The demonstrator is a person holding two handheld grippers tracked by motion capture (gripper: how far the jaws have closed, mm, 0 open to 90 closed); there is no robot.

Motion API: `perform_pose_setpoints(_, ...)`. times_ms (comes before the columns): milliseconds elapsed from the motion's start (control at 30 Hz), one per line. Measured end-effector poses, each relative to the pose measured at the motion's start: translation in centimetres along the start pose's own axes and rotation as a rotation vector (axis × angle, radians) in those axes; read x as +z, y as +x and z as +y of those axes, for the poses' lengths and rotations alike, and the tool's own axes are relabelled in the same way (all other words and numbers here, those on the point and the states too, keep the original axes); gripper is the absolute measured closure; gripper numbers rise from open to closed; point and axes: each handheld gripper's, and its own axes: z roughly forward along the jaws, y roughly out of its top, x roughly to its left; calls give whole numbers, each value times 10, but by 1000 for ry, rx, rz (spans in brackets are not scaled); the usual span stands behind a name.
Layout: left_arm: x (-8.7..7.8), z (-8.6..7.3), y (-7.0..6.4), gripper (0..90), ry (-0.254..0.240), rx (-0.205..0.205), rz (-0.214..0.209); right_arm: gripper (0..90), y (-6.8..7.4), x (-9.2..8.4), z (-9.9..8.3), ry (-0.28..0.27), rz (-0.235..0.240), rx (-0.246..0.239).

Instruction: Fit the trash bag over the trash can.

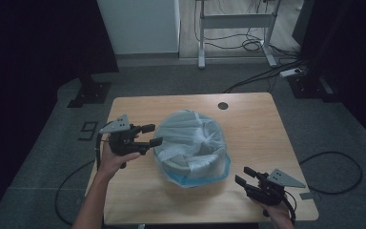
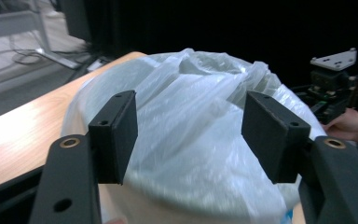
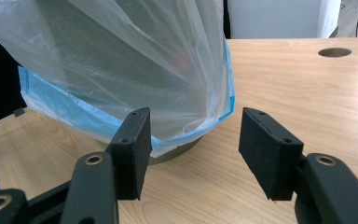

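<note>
Hovering with jaws spread and gripping nothing, the left gripper (image 1: 151, 134) faced the bag-lined bin (image 1: 191, 147) mid-table while the right gripper (image 1: 244, 175), likewise released near the table's (image 1: 252, 124) front right corner, probably lined up on the bag's blue hem (image 3: 121, 128).

Thin glossy translucent plastic bag (image 1: 190, 143), smooth matt wooden table (image 1: 257, 129), matt black jaws

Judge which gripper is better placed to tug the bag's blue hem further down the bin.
Right, probably. The right gripper sits low on the table, open, its fingers framing the blue hem of the plastic bag. The left gripper is open higher up, beside the bag's top.
</note>
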Motion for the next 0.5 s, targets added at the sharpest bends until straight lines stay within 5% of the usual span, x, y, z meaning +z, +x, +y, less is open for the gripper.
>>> perform_pose_setpoints(200, 18, 25, 14, 356, 24, 27, -56, 430, -2, 0, -3, 1, -2, 7)
perform_pose_setpoints(500, 54, 38, 23, 358, 81, 48, -130, 429, -3, 4, -11, 22, -1, 6)
